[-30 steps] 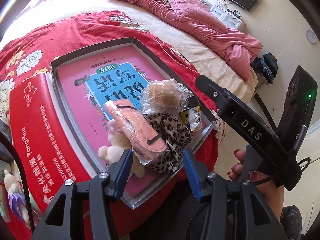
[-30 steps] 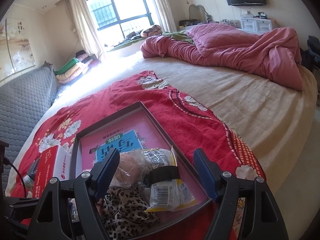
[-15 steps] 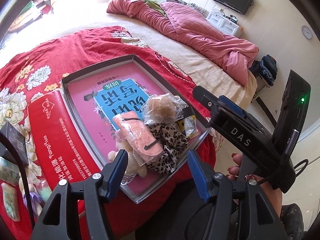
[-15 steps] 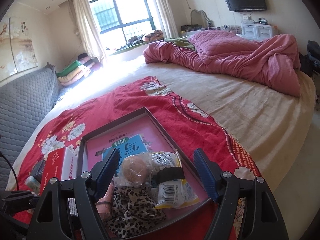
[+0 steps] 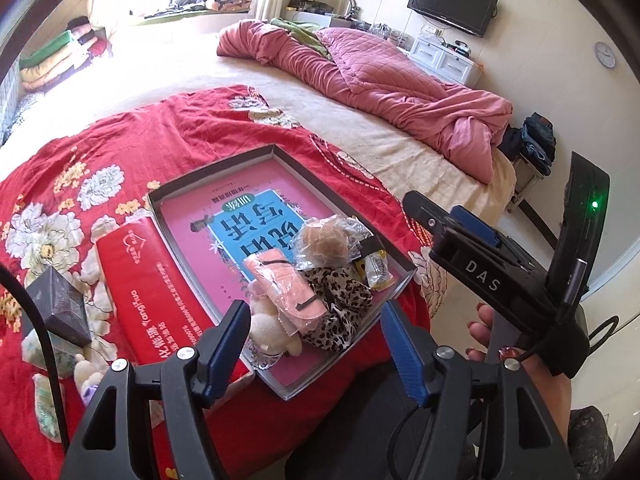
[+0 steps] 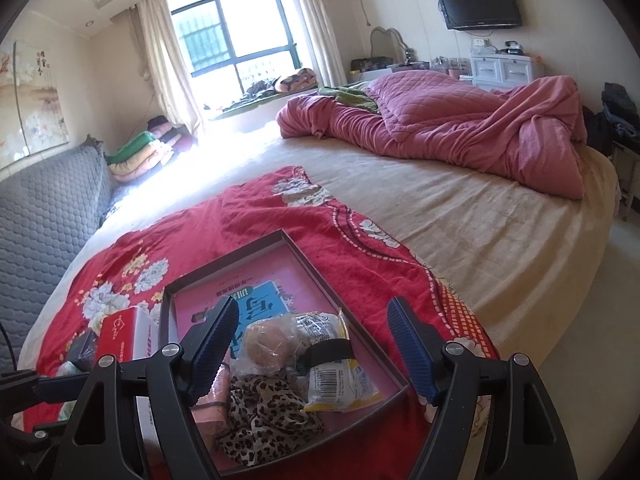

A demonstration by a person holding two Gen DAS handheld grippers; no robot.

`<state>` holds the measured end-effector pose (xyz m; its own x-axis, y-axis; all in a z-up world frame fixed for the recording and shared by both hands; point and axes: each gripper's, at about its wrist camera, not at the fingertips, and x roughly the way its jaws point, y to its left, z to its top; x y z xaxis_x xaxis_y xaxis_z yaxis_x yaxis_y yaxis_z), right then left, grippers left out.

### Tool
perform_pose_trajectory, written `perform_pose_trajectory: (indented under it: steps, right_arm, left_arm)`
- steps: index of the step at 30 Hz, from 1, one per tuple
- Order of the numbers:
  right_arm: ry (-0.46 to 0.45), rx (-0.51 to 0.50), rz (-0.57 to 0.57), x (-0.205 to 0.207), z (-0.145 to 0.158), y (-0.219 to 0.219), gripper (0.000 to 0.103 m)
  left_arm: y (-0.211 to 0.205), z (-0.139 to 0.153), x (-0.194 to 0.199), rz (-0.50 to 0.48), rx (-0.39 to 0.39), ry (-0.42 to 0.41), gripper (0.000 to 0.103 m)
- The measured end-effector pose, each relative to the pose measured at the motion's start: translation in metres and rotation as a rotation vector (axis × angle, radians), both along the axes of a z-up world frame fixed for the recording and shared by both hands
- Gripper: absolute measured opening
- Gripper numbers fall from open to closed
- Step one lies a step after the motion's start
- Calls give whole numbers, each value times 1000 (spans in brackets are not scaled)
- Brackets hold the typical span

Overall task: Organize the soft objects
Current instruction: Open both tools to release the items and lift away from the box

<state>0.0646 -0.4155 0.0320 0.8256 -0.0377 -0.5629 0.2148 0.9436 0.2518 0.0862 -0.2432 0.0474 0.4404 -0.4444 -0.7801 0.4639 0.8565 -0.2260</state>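
The left claw (image 5: 316, 344) hangs with jaws apart, just been opening, nothing between them; the right claw (image 6: 312, 344) gapes empty too. The soft things, leopard cloth (image 5: 340, 308) and pink pouch (image 5: 286, 288), lie heaped in the tray (image 5: 400, 284) near the bed's (image 6: 500, 248) edge.

On the bed, a tray (image 5: 288, 156) holds a pouch (image 5: 286, 290) left of a scarf (image 5: 340, 296), bun (image 5: 320, 240) behind.

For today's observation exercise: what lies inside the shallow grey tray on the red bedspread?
In the tray: a pink book lining the bottom, a pink pouch, leopard-print fabric, a bagged bun, a yellow packet and a cream plush. The pile hides part of the book.
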Motion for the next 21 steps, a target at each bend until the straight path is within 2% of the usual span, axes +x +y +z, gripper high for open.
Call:
perform_pose_trajectory:
  steps: [4, 8, 21]
  right_arm:
    - [-17, -37, -5, -5, 10, 1, 78]
    - [-17, -19, -4, -7, 14, 0, 78]
    - [-12, -53, 35, -12, 29, 20, 78]
  left_arm:
    - [2, 8, -2, 12, 11, -32, 68]
    - [6, 11, -2, 30, 12, -41, 69]
    - [33, 19, -7, 91, 22, -72, 73]
